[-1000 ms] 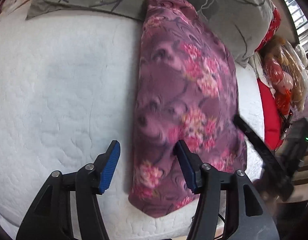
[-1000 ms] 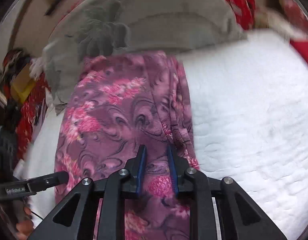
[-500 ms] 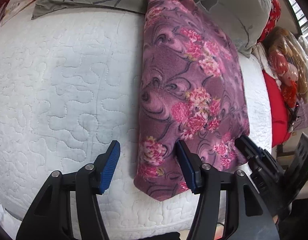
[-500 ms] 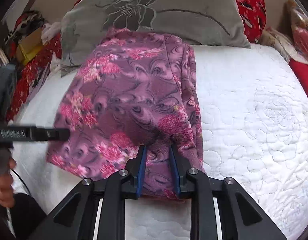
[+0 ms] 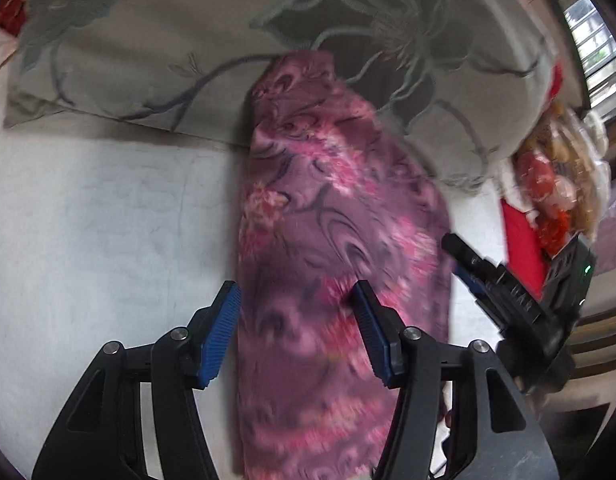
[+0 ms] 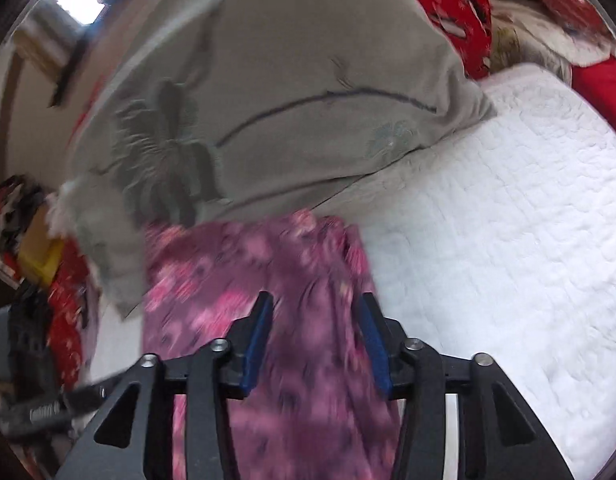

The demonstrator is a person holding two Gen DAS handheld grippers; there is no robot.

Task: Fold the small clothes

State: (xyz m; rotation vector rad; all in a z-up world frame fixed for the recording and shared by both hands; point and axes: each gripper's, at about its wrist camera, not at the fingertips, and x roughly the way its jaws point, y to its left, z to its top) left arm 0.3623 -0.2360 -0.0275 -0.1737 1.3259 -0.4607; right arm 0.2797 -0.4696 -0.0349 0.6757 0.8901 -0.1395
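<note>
While the purple floral garment (image 5: 340, 264) lies folded lengthwise on the white quilted bed (image 5: 108, 216), its far end against a grey pillow (image 5: 156, 40), the right gripper (image 6: 314, 344) is being opened over it; the left gripper (image 5: 296, 332) is held apart, empty.

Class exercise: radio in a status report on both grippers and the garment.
Left gripper open, empty. Right gripper opening over purple floral garment. Garment lies on white quilt, far end against grey pillow.

Right gripper (image 6: 314, 344) jaws, pinched narrow on the purple floral garment (image 6: 292, 304) before, now opening around it, both views shifted and blurred, grey pillow (image 5: 188, 40) filling more of each frame than before
</note>
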